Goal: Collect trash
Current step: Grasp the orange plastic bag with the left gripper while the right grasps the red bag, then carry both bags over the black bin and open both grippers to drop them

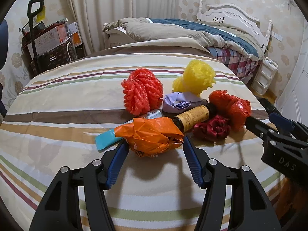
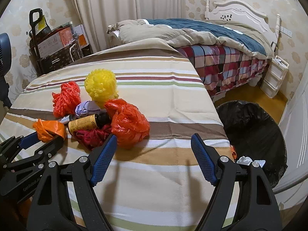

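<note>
So this looks like the pick-up stage of the trash run: the left gripper (image 1: 156, 144) has its blue-padded jaws spread apart on either side of the crumpled orange plastic bag (image 1: 152, 136), which sits at the near-left end of the pile on the striped-cloth table (image 1: 57, 134). The pads don't look pressed in yet, so I'd call it lined up but not grabbed. Next move, I reckon, is just to squeeze on the bag, lift it clear, and carry it over to the black-lined trash bin (image 2: 256, 134) off the table's right edge, which already has a few white scraps in it. Bag's crinkly and soft, so it'll probably squash a lot before the grip bites. Going across the rest of the heap: a flat teal packet (image 1: 105, 138) is tucked under the bag's left side, then the fuzzy red-orange mesh pompom (image 1: 142, 94), a scrunched lilac paper wad (image 1: 181, 104), a dark bottle with a yellow label (image 1: 192, 118) lying on its side, the yellow mesh pompom (image 1: 196, 77) toward the far edge, a dark red crumpled cloth-like lump (image 1: 211, 129) and a red plastic bag (image 1: 231, 107). The right gripper (image 2: 154, 140) is held low over the near-right part of the table, jaws wide and empty, its left tip just beside the red bag, pointing forward, level-ish.
</note>
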`<state>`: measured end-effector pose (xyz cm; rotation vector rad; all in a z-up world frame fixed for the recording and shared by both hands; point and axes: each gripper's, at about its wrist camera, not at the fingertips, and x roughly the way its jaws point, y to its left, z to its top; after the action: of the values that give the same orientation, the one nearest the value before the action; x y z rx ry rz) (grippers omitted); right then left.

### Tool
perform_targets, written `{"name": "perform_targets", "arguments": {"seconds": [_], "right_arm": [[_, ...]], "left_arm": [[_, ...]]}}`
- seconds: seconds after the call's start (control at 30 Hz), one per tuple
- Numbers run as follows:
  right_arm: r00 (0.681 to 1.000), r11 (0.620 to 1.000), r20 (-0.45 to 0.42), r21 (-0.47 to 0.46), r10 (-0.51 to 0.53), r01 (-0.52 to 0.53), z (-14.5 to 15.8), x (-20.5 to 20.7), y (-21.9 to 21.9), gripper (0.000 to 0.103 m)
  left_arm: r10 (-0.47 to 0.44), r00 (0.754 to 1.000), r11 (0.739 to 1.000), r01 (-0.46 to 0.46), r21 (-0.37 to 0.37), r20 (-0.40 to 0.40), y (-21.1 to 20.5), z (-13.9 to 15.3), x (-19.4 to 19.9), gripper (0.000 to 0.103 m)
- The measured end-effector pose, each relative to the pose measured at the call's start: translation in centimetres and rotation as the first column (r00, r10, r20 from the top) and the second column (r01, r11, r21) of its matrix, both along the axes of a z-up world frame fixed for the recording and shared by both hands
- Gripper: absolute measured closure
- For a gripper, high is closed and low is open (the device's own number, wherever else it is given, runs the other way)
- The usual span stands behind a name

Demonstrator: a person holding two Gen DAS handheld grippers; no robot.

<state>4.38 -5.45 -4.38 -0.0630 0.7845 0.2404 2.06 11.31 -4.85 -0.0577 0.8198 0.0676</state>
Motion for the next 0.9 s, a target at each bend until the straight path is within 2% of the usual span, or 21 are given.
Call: {"name": "perform_targets", "arguments": {"seconds": [0.27, 0.43, 0.47, 0.5, 0.6, 0.9], "right_arm": [[1.0, 1.0, 0.005, -0.001, 0.012, -0.012, 0.0, 1.3, 1.3, 0.026], [0.999, 1.0, -0.02, -0.005, 0.025, -0.025, -0.5, 2.6, 2.1, 0.028], [0.999, 1.0, -0.029, -0.004, 0.027, -0.027, -0.6, 2.8, 2.3, 0.033], [0.999, 0.999, -0.041, -0.001, 0.032, -0.032, -0.8, 2.9, 2.3, 0.044], [0.996, 0.999, -0.074, 0.002, 0.049, -0.049, -1.3, 2.9, 2.5, 0.061], [0.998, 1.0, -0.056, 0.007, 0.024, -0.023, -1.1, 1.6, 1.0, 0.065]], "left_arm": [[0.039, 0.999, 0.999, -0.04, 0.016, 0.026, 1.3, 0.7, -0.6, 0.044], [0.052, 0.998, 0.999, -0.052, 0.008, 0.034, 1.9, 0.9, -0.7, 0.044], [0.054, 0.998, 0.999, -0.054, 0.007, 0.035, 1.9, 0.9, -0.7, 0.044], [0.055, 0.998, 0.998, -0.056, 0.004, 0.036, 2.0, 0.8, -0.7, 0.044], [0.059, 0.998, 0.998, -0.059, -0.003, 0.031, 2.1, 0.7, -0.6, 0.044], [0.063, 0.998, 0.998, -0.063, -0.021, 0.029, 2.2, 0.5, -0.7, 0.044]]}}
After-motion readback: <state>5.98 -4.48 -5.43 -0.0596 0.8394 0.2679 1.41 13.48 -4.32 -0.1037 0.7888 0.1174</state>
